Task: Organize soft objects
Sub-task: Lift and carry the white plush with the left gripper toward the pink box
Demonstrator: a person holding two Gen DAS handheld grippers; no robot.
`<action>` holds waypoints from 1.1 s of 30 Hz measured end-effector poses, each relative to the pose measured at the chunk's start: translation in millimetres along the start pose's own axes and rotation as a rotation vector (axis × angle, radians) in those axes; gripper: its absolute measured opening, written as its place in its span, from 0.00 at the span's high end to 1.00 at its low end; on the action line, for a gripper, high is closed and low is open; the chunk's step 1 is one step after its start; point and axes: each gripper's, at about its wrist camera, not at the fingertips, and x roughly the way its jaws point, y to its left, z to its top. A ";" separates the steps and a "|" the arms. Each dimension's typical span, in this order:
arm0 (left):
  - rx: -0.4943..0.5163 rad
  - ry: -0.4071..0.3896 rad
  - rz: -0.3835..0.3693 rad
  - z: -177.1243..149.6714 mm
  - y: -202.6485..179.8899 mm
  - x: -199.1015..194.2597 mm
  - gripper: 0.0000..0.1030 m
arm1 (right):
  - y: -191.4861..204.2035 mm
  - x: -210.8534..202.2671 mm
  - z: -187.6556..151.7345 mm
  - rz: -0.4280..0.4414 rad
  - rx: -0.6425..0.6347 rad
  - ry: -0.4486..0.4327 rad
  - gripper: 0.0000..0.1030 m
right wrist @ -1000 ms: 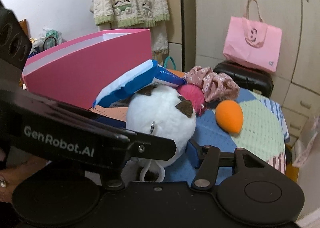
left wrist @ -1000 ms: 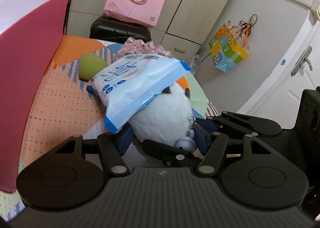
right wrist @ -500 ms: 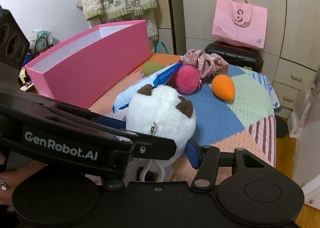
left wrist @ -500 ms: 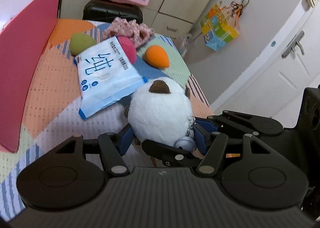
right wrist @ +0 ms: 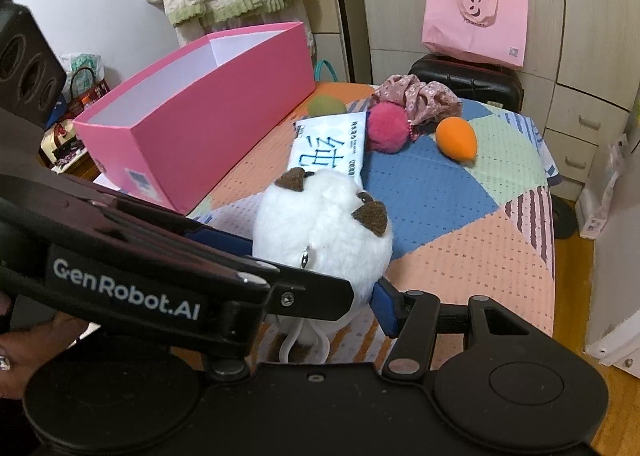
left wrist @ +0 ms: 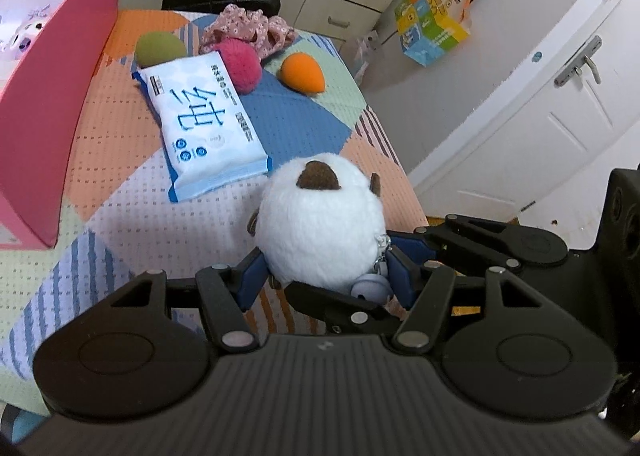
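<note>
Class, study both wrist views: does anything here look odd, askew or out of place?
Yes. Both grippers, left and right, clamp the same white plush toy at once, lifted off the patchwork cloth. The wipes pack lies askew, one corner overlapping the green sponge. Nothing looks spilled or damaged.

— What's that left hand-held gripper (left wrist: 326, 276) got?

— A white plush toy (left wrist: 320, 224) with brown ears, squeezed between its blue pads; the right hand-held gripper (left wrist: 400, 268) reaches in across it from the right, a small grey bell (left wrist: 370, 290) hanging by it.

— And behind?

— A tissue pack (left wrist: 204, 124) flat on the patchwork desk (left wrist: 120, 192); green sponge (left wrist: 160, 50), pink pompom (left wrist: 240, 64), orange sponge (left wrist: 300, 72) beyond; pink box (left wrist: 52, 104) at left.
</note>
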 end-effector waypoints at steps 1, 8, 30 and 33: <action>-0.003 0.008 -0.004 -0.1 0.2 -2.2 0.40 | 2.7 -1.8 -0.2 -0.001 -0.003 0.005 0.40; -0.036 0.035 -0.014 -0.7 7.0 -23.2 0.40 | 20.2 -11.0 5.9 0.014 -0.017 0.038 0.40; -0.116 -0.016 0.023 -4.0 63.9 -157.2 0.37 | 130.4 -34.5 61.2 0.171 -0.190 0.034 0.40; -0.107 -0.047 0.033 1.6 75.5 -171.7 0.38 | 146.6 -30.5 73.8 0.184 -0.230 0.014 0.38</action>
